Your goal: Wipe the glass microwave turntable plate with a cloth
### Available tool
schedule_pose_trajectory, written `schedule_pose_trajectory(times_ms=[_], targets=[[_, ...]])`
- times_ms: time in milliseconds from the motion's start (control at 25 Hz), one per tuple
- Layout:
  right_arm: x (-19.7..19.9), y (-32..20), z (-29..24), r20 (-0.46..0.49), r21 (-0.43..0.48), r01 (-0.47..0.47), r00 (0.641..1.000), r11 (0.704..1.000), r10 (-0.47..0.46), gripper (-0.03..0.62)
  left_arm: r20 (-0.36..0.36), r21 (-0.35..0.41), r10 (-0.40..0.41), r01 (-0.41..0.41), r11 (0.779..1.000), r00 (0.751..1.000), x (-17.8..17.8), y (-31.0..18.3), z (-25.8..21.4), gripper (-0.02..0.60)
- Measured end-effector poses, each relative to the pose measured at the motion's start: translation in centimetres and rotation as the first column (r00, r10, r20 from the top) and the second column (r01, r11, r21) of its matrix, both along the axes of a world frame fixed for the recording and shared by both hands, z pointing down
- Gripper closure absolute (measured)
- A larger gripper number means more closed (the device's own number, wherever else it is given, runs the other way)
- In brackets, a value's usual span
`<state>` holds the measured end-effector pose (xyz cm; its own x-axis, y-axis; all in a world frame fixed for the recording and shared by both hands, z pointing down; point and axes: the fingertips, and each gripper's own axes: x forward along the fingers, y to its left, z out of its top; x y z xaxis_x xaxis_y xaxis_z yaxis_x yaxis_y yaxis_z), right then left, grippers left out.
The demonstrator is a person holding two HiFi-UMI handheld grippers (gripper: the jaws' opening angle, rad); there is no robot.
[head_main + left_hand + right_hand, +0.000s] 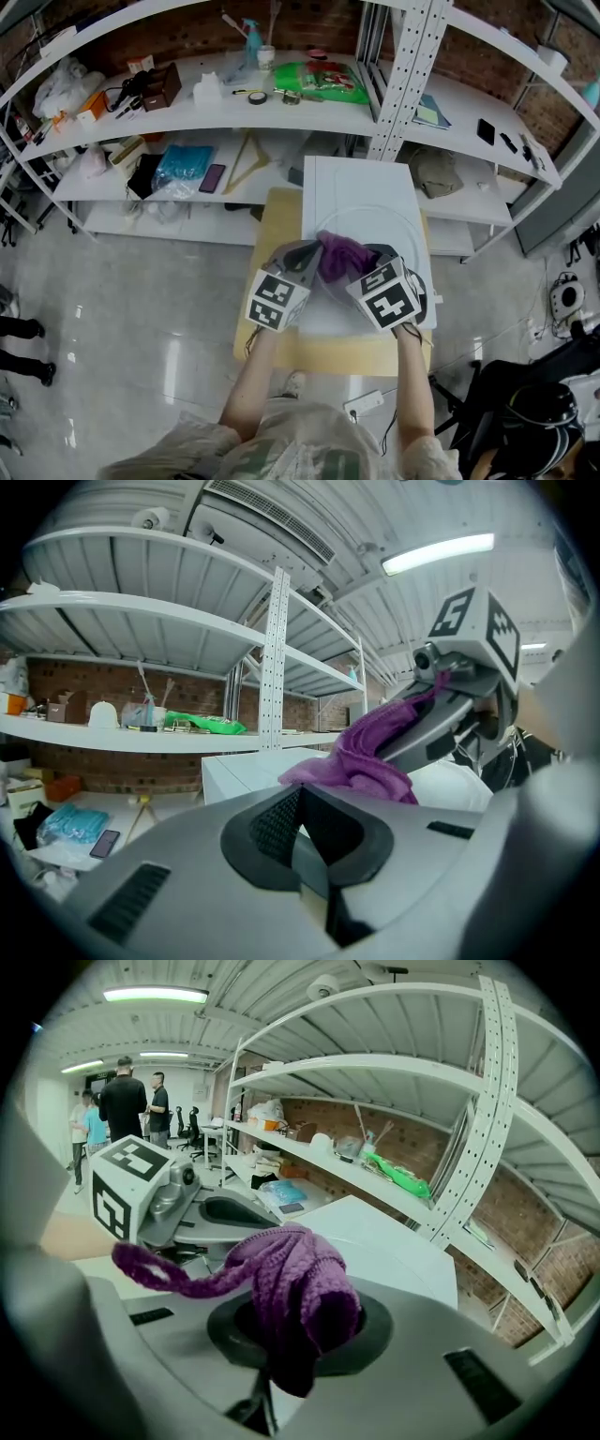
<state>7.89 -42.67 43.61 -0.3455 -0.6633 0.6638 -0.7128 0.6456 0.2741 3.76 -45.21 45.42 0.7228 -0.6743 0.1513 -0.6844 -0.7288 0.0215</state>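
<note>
we read left gripper jaws pressed together, nothing seen between | one purple cloth clamped in right gripper | one glass plate: only a faint arc on white board, near edge hidden under both grippers

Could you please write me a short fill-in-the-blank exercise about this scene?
1. The right gripper is shut on a ___ cloth.
2. The cloth hangs above a ___ board.
3. The bag on the upper shelf behind is ___.

Missing words: purple; white; green.
</note>
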Motion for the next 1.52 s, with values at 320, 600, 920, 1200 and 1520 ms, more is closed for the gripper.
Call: schedule_pose_trajectory(times_ms=[320,600,920,1200,1520], targets=[[1.0,-2.2,-2.1,0.075,0.051,-0.058,0.996,0.997,0.054,0.543,-0.006,0.005,0.004,-0.004,1.000,1.000,0.1,0.0,-0.1,0.580],[2.4,-6.3,-2.2,0.089,0.091,-0.197,0.978,0.976,0.189,0.543,0.002,0.001,0.002,-0.002,1.000,1.000,0.0,0.1,0.0,0.580],[0.1,-4.3,0.2,0.012,0.017,-0.092,0.996,0.996,0.091,0.543,0.001,0.004,-0.001,0.001,1.000,1.000,0.0,-0.1,-0.1,0.580],[-0.3,-0.1,0.4,-0.001,0.007,-0.072,0.997,0.997,0.072,0.543,0.003,-0.003,-0.005,0.005,1.000,1.000,-0.2,-0.1,0.0,0.580],[-0.3,5.3,0.6,0.000,-0.005,-0.071,0.997,0.997,0.071,0.543,0.015,-0.005,-0.021,0.021,1.000,1.000,-0.1,-0.3,0.3,0.580]])
